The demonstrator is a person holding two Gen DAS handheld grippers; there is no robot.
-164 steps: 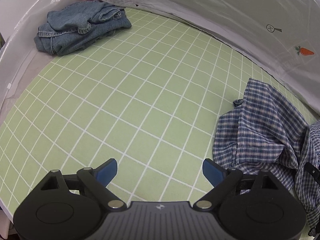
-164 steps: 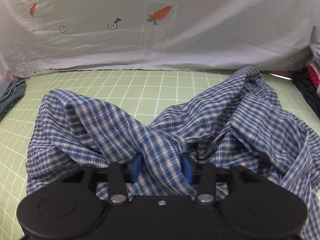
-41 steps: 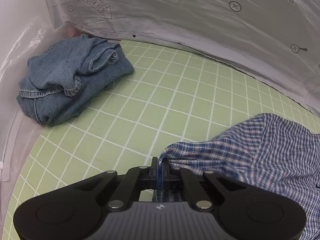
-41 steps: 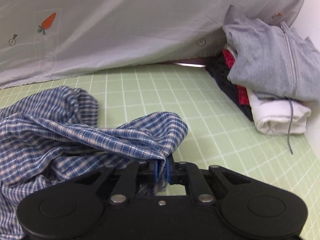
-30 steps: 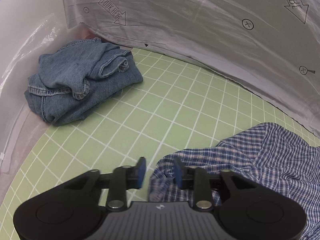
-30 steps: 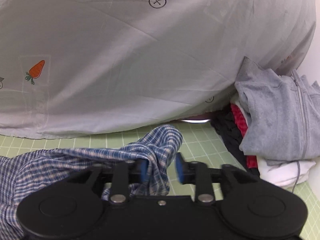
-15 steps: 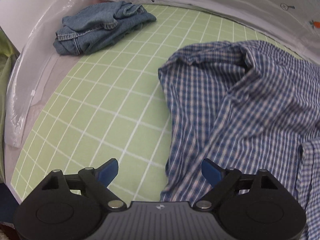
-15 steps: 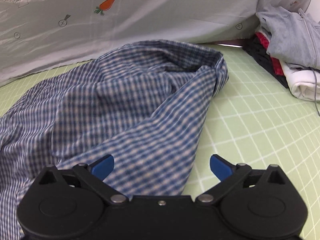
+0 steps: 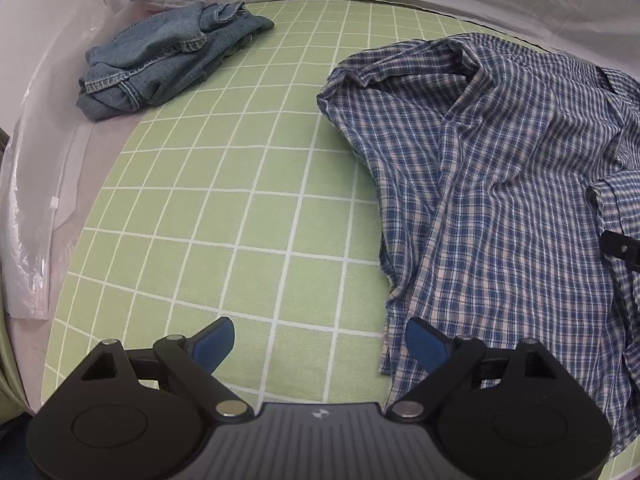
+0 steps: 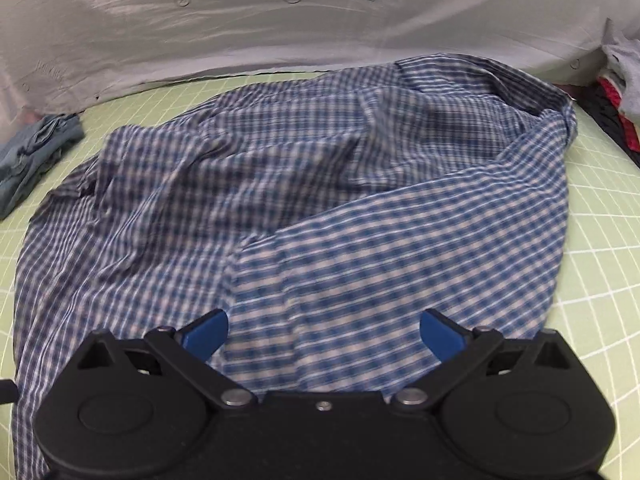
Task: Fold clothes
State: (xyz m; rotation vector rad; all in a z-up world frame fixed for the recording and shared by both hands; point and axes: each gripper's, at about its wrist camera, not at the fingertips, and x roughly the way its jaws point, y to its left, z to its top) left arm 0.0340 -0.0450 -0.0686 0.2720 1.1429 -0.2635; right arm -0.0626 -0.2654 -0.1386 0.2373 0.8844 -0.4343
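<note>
A blue and white checked shirt [image 9: 500, 184] lies spread and wrinkled on the green grid mat [image 9: 224, 208]; it fills the right wrist view [image 10: 320, 200]. My left gripper [image 9: 318, 340] is open and empty, above the mat beside the shirt's near left edge. My right gripper [image 10: 322, 330] is open and empty, over the near part of the shirt. A bit of the right gripper [image 9: 620, 246] shows at the right edge of the left wrist view.
Folded blue jeans [image 9: 160, 60] lie at the far left of the mat, also in the right wrist view [image 10: 32, 148]. A grey printed sheet [image 10: 280, 20] hangs behind. Stacked clothes [image 10: 616, 92] sit at the far right. The mat's left edge [image 9: 52, 280] is close.
Both grippers held shirt corners, spread them apart toward the back, let go and opened. Both have since pulled back toward the near side; the shirt now lies flat.
</note>
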